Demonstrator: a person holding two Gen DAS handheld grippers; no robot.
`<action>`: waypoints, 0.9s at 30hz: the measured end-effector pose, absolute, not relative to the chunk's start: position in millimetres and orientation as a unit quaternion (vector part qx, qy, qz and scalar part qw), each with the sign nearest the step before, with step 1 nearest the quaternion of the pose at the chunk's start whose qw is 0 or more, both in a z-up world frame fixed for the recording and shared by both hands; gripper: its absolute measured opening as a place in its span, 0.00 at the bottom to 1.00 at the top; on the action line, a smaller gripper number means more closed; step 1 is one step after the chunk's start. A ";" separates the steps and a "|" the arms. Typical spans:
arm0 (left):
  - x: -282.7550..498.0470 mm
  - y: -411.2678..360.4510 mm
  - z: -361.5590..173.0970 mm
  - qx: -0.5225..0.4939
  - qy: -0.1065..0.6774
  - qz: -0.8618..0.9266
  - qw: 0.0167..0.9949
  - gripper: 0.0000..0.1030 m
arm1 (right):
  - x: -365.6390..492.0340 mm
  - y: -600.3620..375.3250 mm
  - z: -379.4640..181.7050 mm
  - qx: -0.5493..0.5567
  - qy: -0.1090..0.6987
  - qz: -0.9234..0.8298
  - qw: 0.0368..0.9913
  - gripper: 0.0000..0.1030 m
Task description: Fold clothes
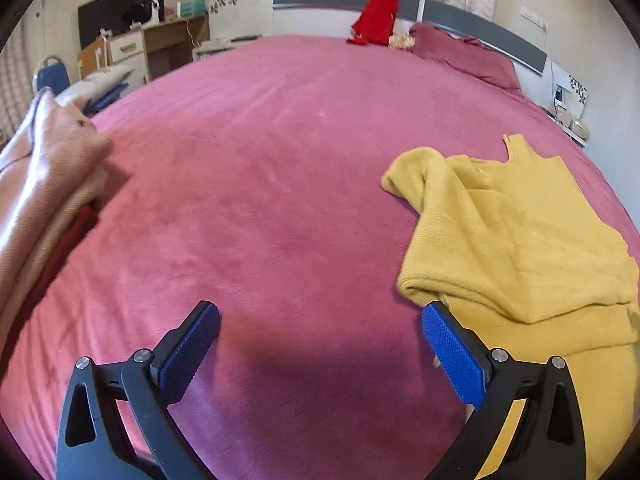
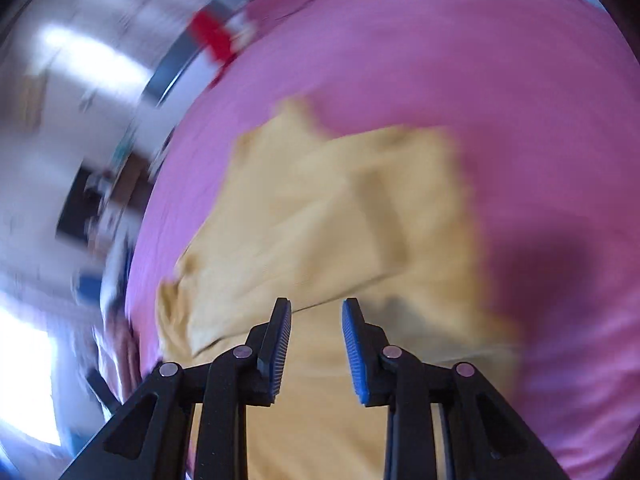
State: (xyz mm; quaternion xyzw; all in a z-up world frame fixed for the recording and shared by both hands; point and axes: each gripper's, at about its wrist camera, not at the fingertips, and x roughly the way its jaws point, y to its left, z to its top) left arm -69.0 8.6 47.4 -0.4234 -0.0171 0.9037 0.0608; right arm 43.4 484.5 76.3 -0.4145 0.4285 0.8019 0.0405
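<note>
A yellow knit garment lies crumpled on the pink bedspread, at the right in the left wrist view. My left gripper stands wide open over bare bedspread, its right pad close beside the garment's near folded edge, with nothing between the pads. In the blurred right wrist view the yellow garment lies spread below my right gripper. Its jaws stand a small way apart above the cloth, and nothing is gripped between the blue pads.
A stack of folded pinkish and dark red clothes sits at the bed's left edge. A red garment hangs on the headboard, beside a pink pillow. A desk with drawers and a blue chair stand left of the bed.
</note>
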 end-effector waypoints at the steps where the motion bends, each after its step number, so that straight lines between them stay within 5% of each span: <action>1: -69.8 11.7 46.2 -0.421 -0.021 0.905 0.062 1.00 | 43.3 488.3 71.5 -0.409 0.444 0.797 0.032 0.27; 10: -85.1 31.7 40.1 -0.425 0.002 0.903 0.059 1.00 | -12.6 478.0 28.3 -0.427 0.455 0.781 0.024 0.27; 11: -85.0 31.7 40.2 -0.425 0.003 0.904 0.058 1.00 | -14.5 474.8 29.8 -0.415 0.459 0.786 0.012 0.12; 13: -82.9 30.0 40.7 -0.426 -0.001 0.903 0.053 1.00 | -11.5 477.7 45.1 -0.407 0.433 0.805 0.011 0.04; 21: -59.8 30.1 38.3 -0.427 0.008 0.902 0.058 1.00 | -5.9 499.3 57.2 -0.424 0.350 0.831 0.078 0.04; 27: -44.9 24.7 36.9 -0.473 -0.020 0.878 0.071 1.00 | 12.0 512.2 53.4 -0.406 0.382 0.828 0.059 0.21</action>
